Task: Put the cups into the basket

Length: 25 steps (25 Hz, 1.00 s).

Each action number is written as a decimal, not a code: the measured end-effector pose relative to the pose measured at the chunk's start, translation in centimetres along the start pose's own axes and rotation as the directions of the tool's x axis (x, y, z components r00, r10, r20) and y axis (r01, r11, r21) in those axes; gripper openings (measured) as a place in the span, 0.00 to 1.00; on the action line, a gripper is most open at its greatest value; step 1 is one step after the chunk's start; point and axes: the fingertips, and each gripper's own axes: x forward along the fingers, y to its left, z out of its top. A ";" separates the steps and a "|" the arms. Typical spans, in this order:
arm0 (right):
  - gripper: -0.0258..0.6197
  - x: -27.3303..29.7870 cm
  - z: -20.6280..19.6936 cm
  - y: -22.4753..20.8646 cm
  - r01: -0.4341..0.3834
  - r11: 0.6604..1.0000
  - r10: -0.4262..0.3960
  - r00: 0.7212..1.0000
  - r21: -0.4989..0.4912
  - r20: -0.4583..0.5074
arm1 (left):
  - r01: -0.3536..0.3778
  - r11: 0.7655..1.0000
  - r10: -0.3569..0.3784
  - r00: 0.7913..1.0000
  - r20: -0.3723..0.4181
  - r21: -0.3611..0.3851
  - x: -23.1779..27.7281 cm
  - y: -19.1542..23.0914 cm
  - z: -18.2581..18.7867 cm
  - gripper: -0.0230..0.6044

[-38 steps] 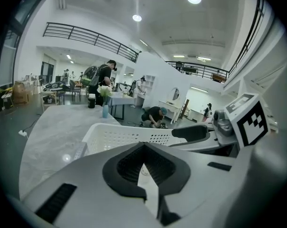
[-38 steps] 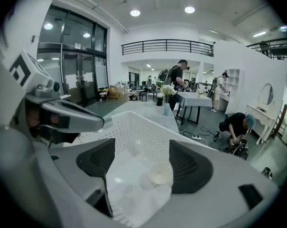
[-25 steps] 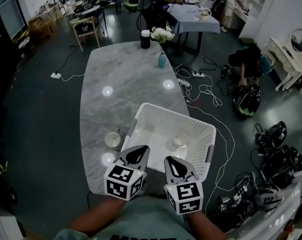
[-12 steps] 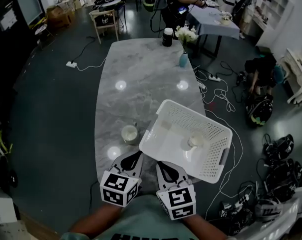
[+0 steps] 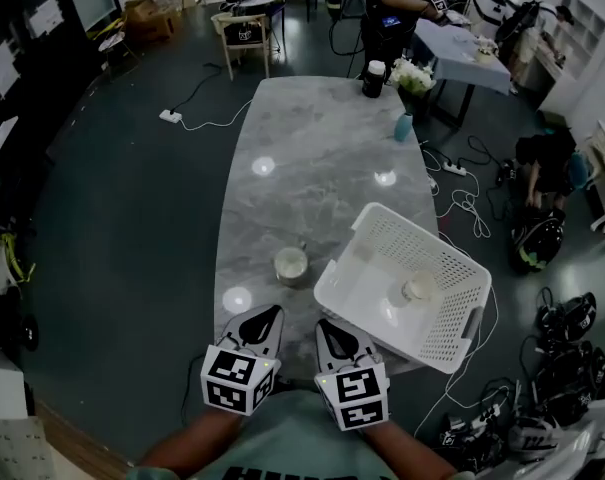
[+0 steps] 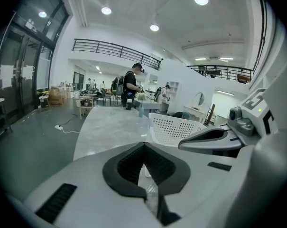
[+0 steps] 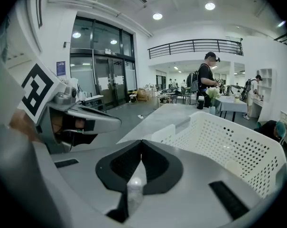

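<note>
A white perforated basket (image 5: 444,268) stands at the near right of the grey marble table (image 5: 322,158) and juts over its right edge. One pale cup (image 5: 418,288) stands inside it. A second pale cup (image 5: 291,264) stands on the table just left of the basket. My left gripper (image 5: 264,315) and right gripper (image 5: 335,330) are side by side at the table's near edge, close to my body, both shut and empty. The left gripper (image 6: 144,145) points along the table, and the right gripper (image 7: 142,142) points at the basket's (image 7: 228,141) near wall.
A blue vase with white flowers (image 5: 406,120) and a dark jar (image 5: 373,76) stand at the table's far end, where a person (image 5: 397,8) is standing. Cables and a power strip (image 5: 452,173) lie on the floor to the right. A chair (image 5: 244,33) is at the far left.
The head view has swung, so the table, basket and cups sit further right in the picture. Both grippers stay shut and together, now a little nearer my body.
</note>
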 end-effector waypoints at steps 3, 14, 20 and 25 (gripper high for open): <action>0.07 0.7 -0.3 0.7 0.007 1.000 -0.007 1.000 -0.002 -0.014 | -0.009 1.000 0.009 1.000 -0.002 0.003 -0.6 1.0 -0.4 0.03; 0.07 2.8 -1.5 1.9 0.075 0.997 -0.075 0.997 0.024 -0.028 | 0.026 0.998 -0.024 0.999 -0.038 0.048 -0.9 3.0 -2.0 0.03; 0.07 3.4 -1.8 2.1 0.111 0.992 -0.110 0.994 0.052 -0.027 | 0.045 0.997 -0.042 0.998 -0.048 0.067 -0.9 3.7 -2.1 0.03; 0.07 4.4 -2.3 1.7 0.142 0.987 -0.141 0.990 0.078 -0.029 | 0.035 0.998 -0.033 0.998 -0.050 0.050 -0.2 4.9 -2.5 0.04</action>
